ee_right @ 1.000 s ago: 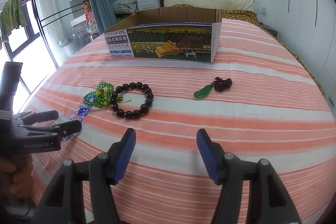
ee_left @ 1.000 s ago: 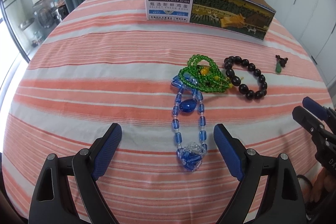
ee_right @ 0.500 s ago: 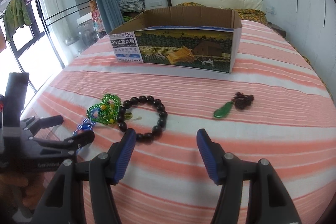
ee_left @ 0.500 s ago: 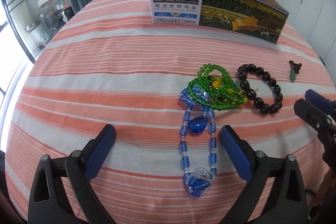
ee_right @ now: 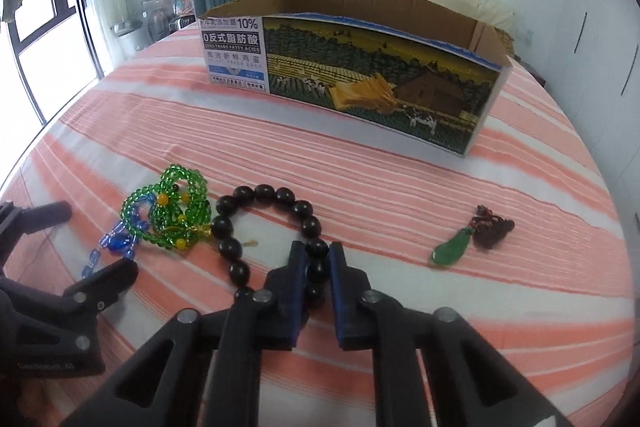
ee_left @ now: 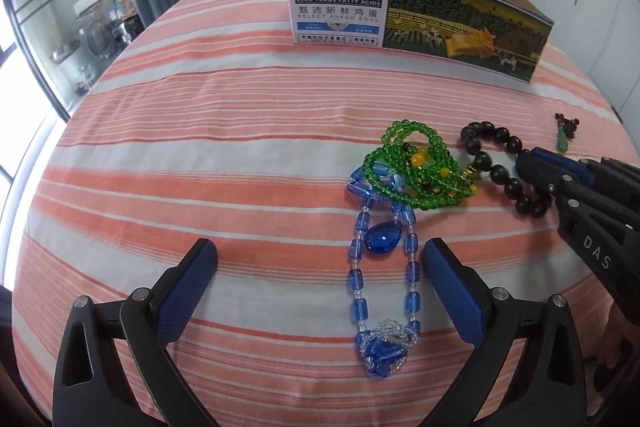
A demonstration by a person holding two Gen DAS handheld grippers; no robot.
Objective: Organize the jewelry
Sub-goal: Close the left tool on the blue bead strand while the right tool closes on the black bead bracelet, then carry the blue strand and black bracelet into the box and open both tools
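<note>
A dark bead bracelet (ee_right: 264,195) lies on the striped bedspread; my right gripper (ee_right: 317,259) is shut on its near side. It also shows in the left wrist view (ee_left: 486,141), with the right gripper (ee_left: 532,163) on it. A green bead necklace (ee_left: 416,167) overlaps the top of a blue bead necklace (ee_left: 378,247). My left gripper (ee_left: 320,267) is open, its fingers either side of the blue necklace, just above the cloth. A green pendant with a dark red knot (ee_right: 460,245) lies alone to the right.
An open cardboard box (ee_right: 360,67) with a farm picture stands farther back on the bed (ee_left: 200,147). A window and curtain are on the left, cupboards on the right, pillows behind the box.
My right gripper moved forward and closed on the dark bracelet. My left gripper advanced toward the blue necklace and stayed open.
</note>
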